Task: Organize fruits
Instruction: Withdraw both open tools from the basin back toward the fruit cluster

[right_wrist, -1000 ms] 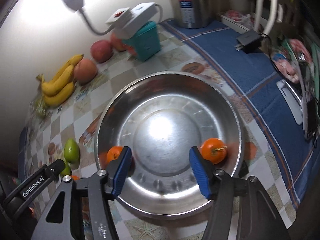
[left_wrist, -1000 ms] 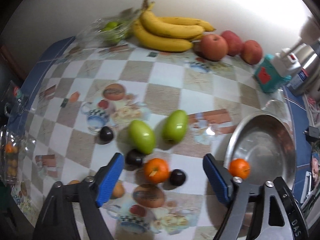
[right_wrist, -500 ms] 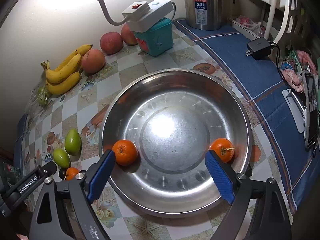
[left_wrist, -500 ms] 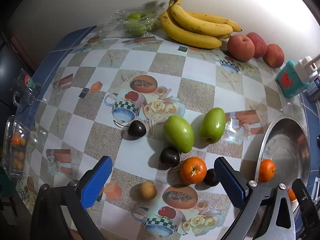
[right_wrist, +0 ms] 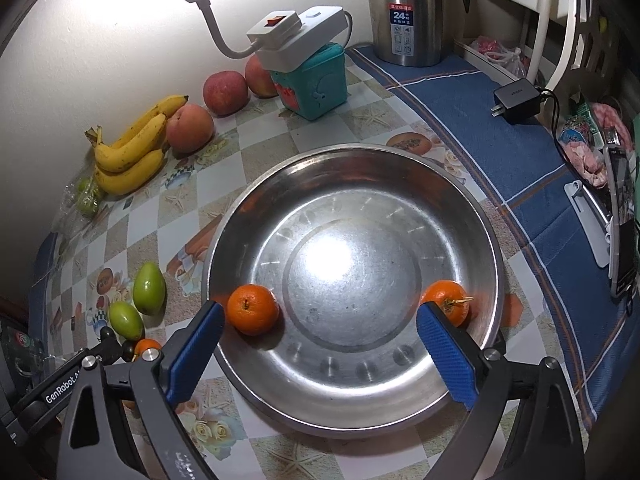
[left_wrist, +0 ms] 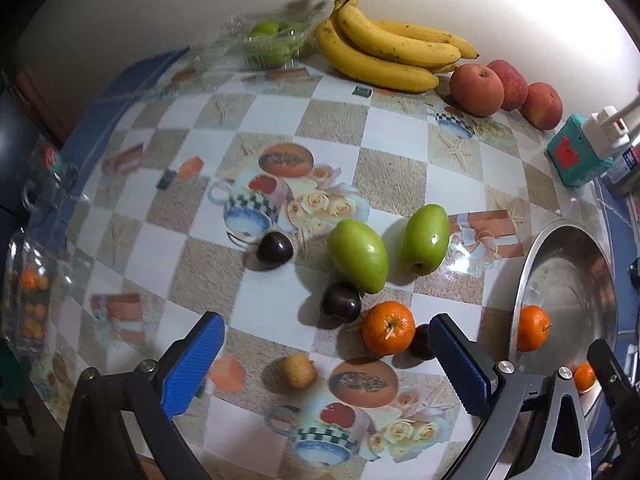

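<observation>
Below, the left gripper (left_wrist: 326, 360) hangs spread wide and empty over the checkered tablecloth (left_wrist: 400, 136). A small tan fruit (left_wrist: 297, 369) lies between its fingers, untouched; a mandarin (left_wrist: 388, 333) sits just inside the right finger, with one dark plum (left_wrist: 422, 345) touching that pad's edge and another (left_wrist: 341, 302) just ahead. Two green mangoes (left_wrist: 357, 255) lie farther ahead. The right gripper (right_wrist: 318, 346), likewise released and holding nothing, hovers over the steel basin (right_wrist: 400, 404): one mandarin (right_wrist: 253, 309) rests beside its left fingertip, a stemmed mandarin (right_wrist: 446, 300) behind its right fingertip. Bananas (right_wrist: 132, 148) and apples (right_wrist: 224, 92) line the wall beyond.
</observation>
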Action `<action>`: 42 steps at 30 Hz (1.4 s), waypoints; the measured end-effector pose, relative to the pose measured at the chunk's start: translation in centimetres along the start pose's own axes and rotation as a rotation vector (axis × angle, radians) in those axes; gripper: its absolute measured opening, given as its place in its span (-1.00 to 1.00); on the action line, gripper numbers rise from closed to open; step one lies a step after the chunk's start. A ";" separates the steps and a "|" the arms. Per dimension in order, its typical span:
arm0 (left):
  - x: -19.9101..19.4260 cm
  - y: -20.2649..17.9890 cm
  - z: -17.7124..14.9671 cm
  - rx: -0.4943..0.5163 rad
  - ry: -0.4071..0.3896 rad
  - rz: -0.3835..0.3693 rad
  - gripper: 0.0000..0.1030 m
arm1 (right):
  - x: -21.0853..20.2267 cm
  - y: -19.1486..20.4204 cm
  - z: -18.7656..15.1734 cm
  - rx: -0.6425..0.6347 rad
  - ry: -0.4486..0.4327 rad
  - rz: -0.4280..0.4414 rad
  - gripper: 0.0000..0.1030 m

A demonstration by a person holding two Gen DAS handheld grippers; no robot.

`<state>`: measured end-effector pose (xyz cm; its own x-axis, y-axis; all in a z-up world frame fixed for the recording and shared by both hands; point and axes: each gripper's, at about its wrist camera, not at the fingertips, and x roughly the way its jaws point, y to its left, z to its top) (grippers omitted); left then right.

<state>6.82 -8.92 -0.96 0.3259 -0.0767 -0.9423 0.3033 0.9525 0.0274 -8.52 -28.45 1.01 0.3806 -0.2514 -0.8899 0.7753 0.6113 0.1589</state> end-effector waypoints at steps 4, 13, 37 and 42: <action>-1.1 0.2 0.2 0.039 -0.046 0.041 1.00 | 0.1 0.9 -0.1 -0.023 0.015 0.016 0.88; -1.8 2.2 -0.3 0.051 -0.046 0.044 1.00 | 0.1 3.1 -0.8 -0.085 0.044 0.051 0.88; -0.6 8.6 -1.7 -0.070 -0.003 -0.009 1.00 | 0.2 10.5 -4.6 -0.257 0.128 0.126 0.88; 0.0 10.0 -1.8 -0.104 0.025 -0.026 1.00 | 0.5 11.3 -5.1 -0.255 0.139 0.145 0.88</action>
<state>8.28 1.12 -1.26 0.2963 -0.0955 -0.9503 0.2159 0.9759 -0.0307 -2.12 -17.84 0.19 0.3917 -0.0543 -0.9185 0.5601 0.8060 0.1912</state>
